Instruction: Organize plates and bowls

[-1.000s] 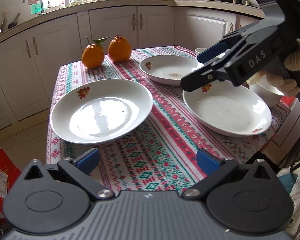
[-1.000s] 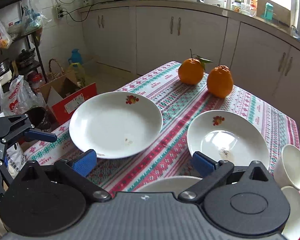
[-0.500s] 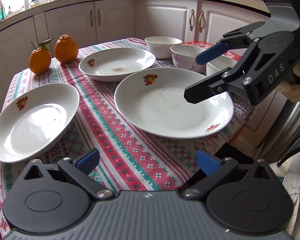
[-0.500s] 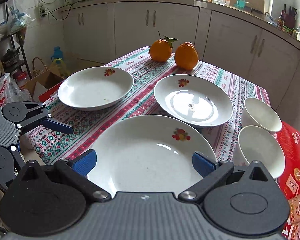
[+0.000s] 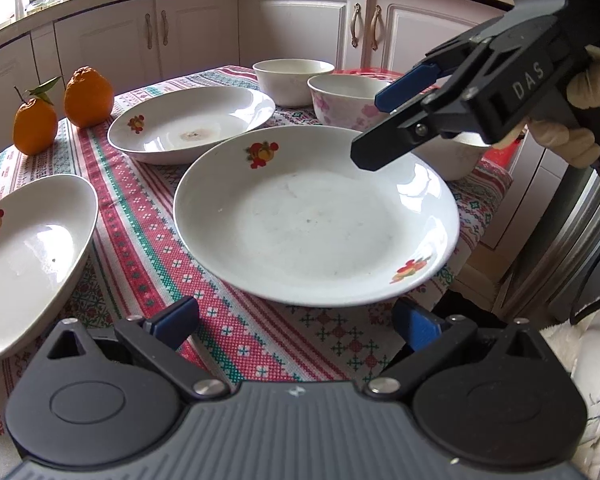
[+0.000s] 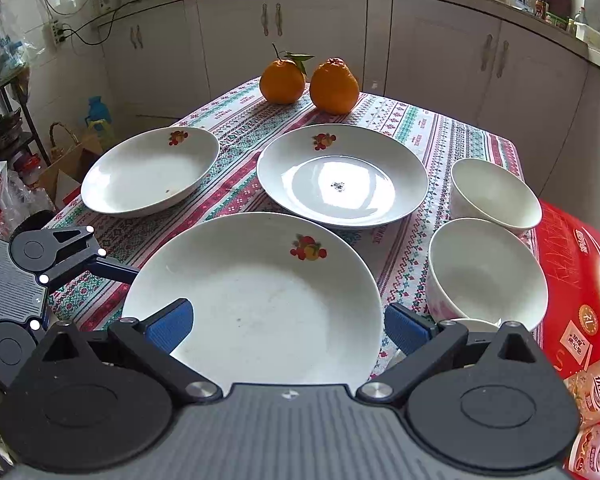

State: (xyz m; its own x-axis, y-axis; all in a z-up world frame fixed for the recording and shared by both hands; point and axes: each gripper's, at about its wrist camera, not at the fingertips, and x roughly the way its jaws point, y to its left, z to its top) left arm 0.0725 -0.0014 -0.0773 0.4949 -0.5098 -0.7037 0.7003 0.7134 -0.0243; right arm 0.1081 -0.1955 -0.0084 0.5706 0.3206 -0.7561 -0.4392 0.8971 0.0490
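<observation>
Three white fruit-print plates lie on the patterned tablecloth: a near plate [image 5: 316, 220] [image 6: 256, 300], a far plate [image 5: 192, 124] [image 6: 342, 176] and a left plate [image 5: 24, 256] [image 6: 150, 170]. Three bowls stand at the right: a plain white bowl [image 5: 292, 80] [image 6: 494, 196], a pink-flowered bowl [image 5: 348, 98] [image 6: 486, 274], and a third bowl [image 5: 456, 156] mostly hidden. My left gripper [image 5: 296, 322] is open and empty before the near plate's edge. My right gripper [image 6: 288, 324] is open, hovering over the near plate's right side; it also shows in the left wrist view [image 5: 384, 128].
Two oranges [image 5: 60, 110] [image 6: 310, 82] sit at the table's far end. A red printed box [image 6: 580, 300] lies under the bowls at the right. White kitchen cabinets [image 6: 280, 36] surround the table. Bags and boxes [image 6: 64, 160] stand on the floor at left.
Both grippers have swung toward the near plate and the bowls. The view has moved closer to the near plate. Both grippers stay open and empty.
</observation>
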